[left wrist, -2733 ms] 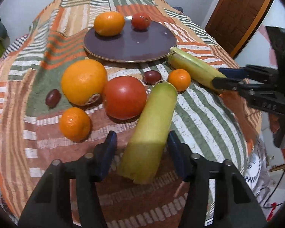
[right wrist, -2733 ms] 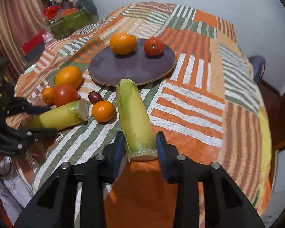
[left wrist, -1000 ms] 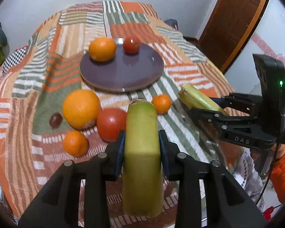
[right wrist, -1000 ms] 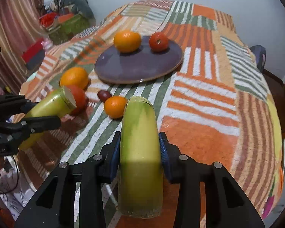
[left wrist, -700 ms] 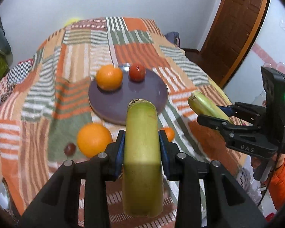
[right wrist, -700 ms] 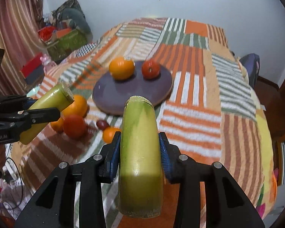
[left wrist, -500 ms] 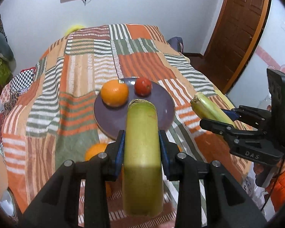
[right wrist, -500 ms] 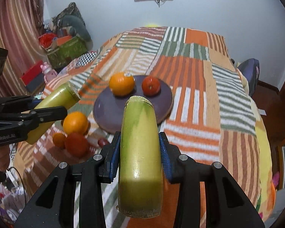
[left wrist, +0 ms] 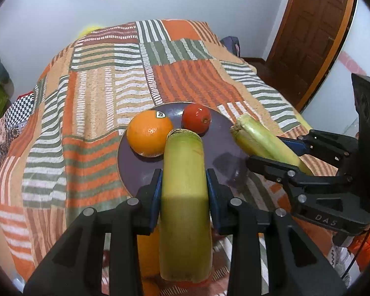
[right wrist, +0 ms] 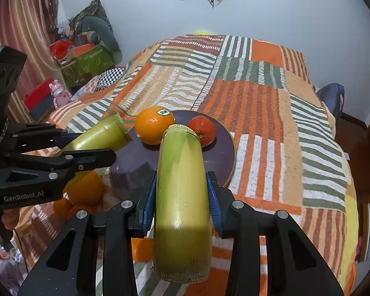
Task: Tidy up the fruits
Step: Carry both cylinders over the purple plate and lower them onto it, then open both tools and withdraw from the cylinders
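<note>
In the left wrist view we see the left gripper [left wrist: 183, 192] with its blue-padded fingers [left wrist: 156, 194] pinching a thick yellow-green cut stalk segment [left wrist: 185, 197] at both sides. This stalk runs from 6 o'clock toward 12 o'clock, and its far cut end lies over the near part of the round dark purple plate [left wrist: 224, 143]. On the plate, a large orange with a small sticker [left wrist: 149, 133] sits at 11 o'clock of the stalk tip, and a red tomato [left wrist: 196, 118] sits just right of it, at 1 o'clock. The plate rests on the striped orange, green and cream patchwork bedspread [left wrist: 98, 86]. At 3 o'clock, the right gripper [left wrist: 281, 159] holds a second yellow-green stalk segment [left wrist: 261, 143], tip over the right rim of the plate.

In the right wrist view, the left gripper [right wrist: 88, 148] enters from 9 o'clock, its stalk [right wrist: 98, 138] clamped and pointing toward the plate [right wrist: 219, 155]. Below it, loose oranges [right wrist: 83, 190] lie on the bedspread [right wrist: 259, 93]. At centre, the right gripper [right wrist: 181, 197] pinches its stalk [right wrist: 181, 197] between spread-to-width blue fingers [right wrist: 213, 199]. The orange [right wrist: 154, 124] and tomato [right wrist: 202, 129] lie beyond its tip. A brown wooden door [left wrist: 315, 32] stands at 2 o'clock in the left view.
</note>
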`<action>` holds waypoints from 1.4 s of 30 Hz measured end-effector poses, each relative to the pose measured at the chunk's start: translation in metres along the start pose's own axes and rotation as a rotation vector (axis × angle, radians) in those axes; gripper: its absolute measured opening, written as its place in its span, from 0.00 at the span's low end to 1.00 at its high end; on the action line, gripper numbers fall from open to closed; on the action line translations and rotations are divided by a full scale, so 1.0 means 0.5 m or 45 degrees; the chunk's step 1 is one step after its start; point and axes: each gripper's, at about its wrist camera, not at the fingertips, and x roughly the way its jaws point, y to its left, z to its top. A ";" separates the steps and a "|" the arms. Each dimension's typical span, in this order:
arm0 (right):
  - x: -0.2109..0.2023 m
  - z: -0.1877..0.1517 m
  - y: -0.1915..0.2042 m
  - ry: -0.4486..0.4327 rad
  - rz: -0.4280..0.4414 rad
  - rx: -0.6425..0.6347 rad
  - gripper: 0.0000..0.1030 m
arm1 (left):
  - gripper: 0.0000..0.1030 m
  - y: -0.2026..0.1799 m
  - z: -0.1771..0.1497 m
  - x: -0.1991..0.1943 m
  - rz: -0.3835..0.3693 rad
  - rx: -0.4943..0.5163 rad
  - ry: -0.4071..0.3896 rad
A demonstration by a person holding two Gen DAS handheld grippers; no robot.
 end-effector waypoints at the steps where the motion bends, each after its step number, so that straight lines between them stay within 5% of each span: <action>1: 0.007 0.002 -0.003 0.006 0.002 -0.001 0.34 | 0.33 0.002 0.003 0.009 0.003 0.007 0.010; 29: 0.125 0.018 -0.028 0.167 0.009 -0.083 0.34 | 0.33 0.016 0.034 0.155 -0.055 0.033 0.197; 37: 0.120 0.018 -0.031 0.175 0.014 -0.065 0.34 | 0.39 0.007 0.030 0.137 0.038 0.048 0.151; 42: 0.080 0.024 -0.021 0.117 0.001 -0.073 0.44 | 0.40 0.006 0.027 0.090 0.062 0.048 0.093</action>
